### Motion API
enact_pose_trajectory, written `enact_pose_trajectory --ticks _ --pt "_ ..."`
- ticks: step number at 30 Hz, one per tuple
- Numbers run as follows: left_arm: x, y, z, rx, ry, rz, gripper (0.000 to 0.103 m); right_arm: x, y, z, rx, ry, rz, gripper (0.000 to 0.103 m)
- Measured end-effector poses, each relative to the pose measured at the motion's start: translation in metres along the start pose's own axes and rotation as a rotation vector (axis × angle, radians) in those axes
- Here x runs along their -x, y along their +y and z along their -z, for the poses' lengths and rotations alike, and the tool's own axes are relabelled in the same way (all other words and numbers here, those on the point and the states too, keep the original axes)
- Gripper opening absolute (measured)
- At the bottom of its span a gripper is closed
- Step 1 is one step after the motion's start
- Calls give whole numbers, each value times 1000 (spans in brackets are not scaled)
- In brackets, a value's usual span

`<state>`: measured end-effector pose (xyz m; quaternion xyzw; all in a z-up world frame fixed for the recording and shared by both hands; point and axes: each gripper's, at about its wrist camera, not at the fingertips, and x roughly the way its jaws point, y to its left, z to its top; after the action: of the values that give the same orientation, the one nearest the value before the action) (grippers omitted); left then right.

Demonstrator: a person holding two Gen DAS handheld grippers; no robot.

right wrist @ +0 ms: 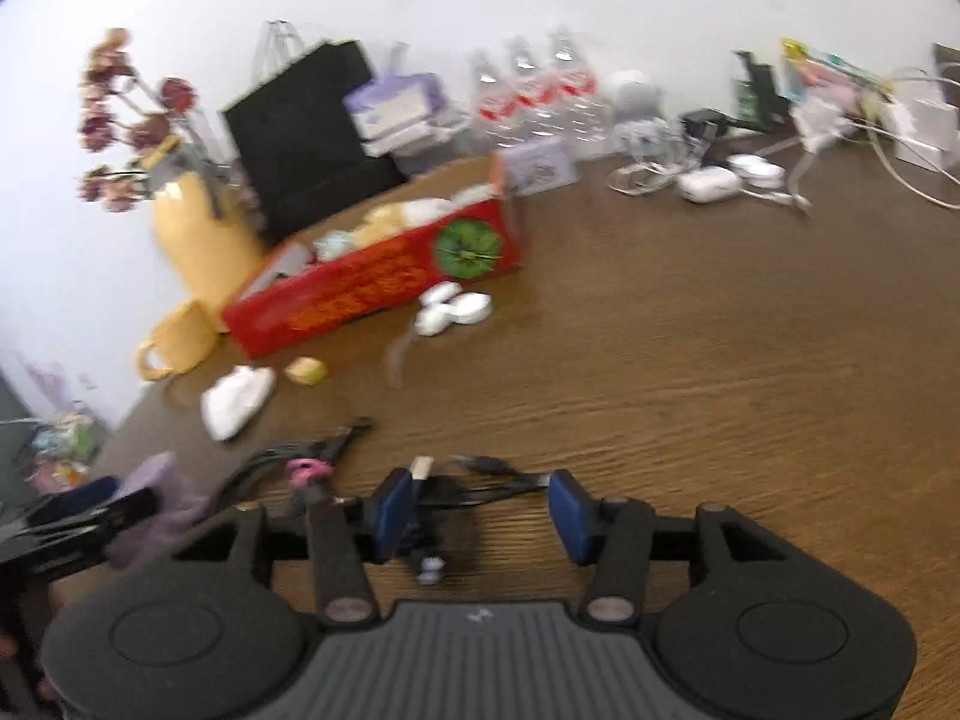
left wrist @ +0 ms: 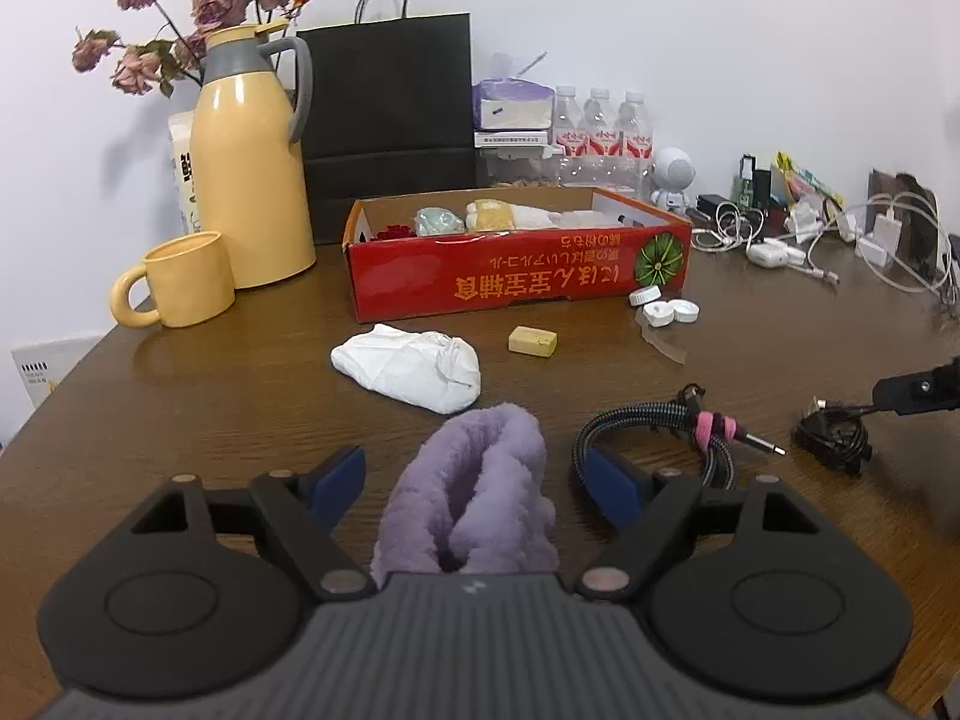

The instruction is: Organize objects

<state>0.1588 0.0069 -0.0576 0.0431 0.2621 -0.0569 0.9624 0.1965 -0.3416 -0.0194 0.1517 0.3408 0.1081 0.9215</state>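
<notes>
My left gripper (left wrist: pixel 480 480) is open, its blue pads on either side of a fluffy purple cloth (left wrist: pixel 480 498) lying on the wooden table (left wrist: pixel 240 396). My right gripper (right wrist: pixel 480 504) is open around a small coiled black cable (right wrist: pixel 456 492); this cable also shows in the left wrist view (left wrist: pixel 834 438). A braided cable with a pink tie (left wrist: pixel 660 426) lies between the two. A red cardboard box (left wrist: pixel 516 276) holding several soft items stands further back. A crumpled white tissue (left wrist: pixel 414 366) and a yellow block (left wrist: pixel 531 340) lie before it.
A yellow jug (left wrist: pixel 252 162), yellow mug (left wrist: pixel 180 279), black paper bag (left wrist: pixel 387 120) and water bottles (left wrist: pixel 600 132) stand at the back. White bottle caps (left wrist: pixel 666 309) lie by the box. Chargers and white cables (left wrist: pixel 780 240) clutter the right.
</notes>
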Motion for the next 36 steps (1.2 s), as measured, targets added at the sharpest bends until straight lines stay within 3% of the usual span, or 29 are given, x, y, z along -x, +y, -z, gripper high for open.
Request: enact_pose_trajectory --ticks 3,6,8,11,14,16,18,19,21,22,24,25,26,27,28,29,31,32,33,34,36 --pt "-5 -3 3 -13 24 -7 83 -10 -11 1 -120 13 -4 45" --pt "-10 -3 7 -5 49 -8 82 -18 2 2 -84 -8 -9 30" --pt "-13 -3 8 -7 63 -1 76 -19 4 1 -129 -12 -44 9" --pt "-13 -1 10 -10 65 -4 61 -20 0 -2 -209 -74 -86 2" --pt "-11 2 9 -5 65 -4 41 -12 4 -8 -218 -123 -132 2" --pt "-9 4 9 0 65 6 37 -4 2 -14 -279 -119 -251 2" --pt "-7 5 9 5 63 8 36 2 -10 -21 -416 -77 -418 1" --pt "-7 6 9 8 63 8 36 6 -11 -24 -431 -72 -441 1" --pt "-5 6 9 13 58 13 36 8 -6 -30 -397 5 -378 2" --pt "-4 6 9 13 53 15 36 13 -6 -32 -413 24 -389 2" --pt "-2 8 10 17 43 12 36 40 4 -43 -382 -71 -505 1" --pt "-3 8 10 26 46 11 36 48 16 -46 -289 -114 -500 1" --pt "-4 9 10 35 49 13 36 40 29 -45 -198 -74 -434 1" --pt "-5 10 10 42 51 19 36 20 35 -45 -182 36 -351 1" --pt "-6 9 9 43 51 22 36 8 31 -48 -234 103 -342 2" --pt "-4 8 9 39 42 19 36 9 31 -53 -258 98 -384 2" --pt "0 8 7 32 28 14 36 28 45 -63 -185 -8 -450 1" --pt "2 9 5 36 25 15 36 23 53 -61 -119 31 -419 1" --pt "3 10 4 40 18 21 36 8 60 -58 -82 130 -340 1" --pt "4 11 3 40 10 24 36 4 64 -59 -81 155 -315 1" --pt "4 12 2 43 3 9 36 23 68 -69 -53 33 -395 1"
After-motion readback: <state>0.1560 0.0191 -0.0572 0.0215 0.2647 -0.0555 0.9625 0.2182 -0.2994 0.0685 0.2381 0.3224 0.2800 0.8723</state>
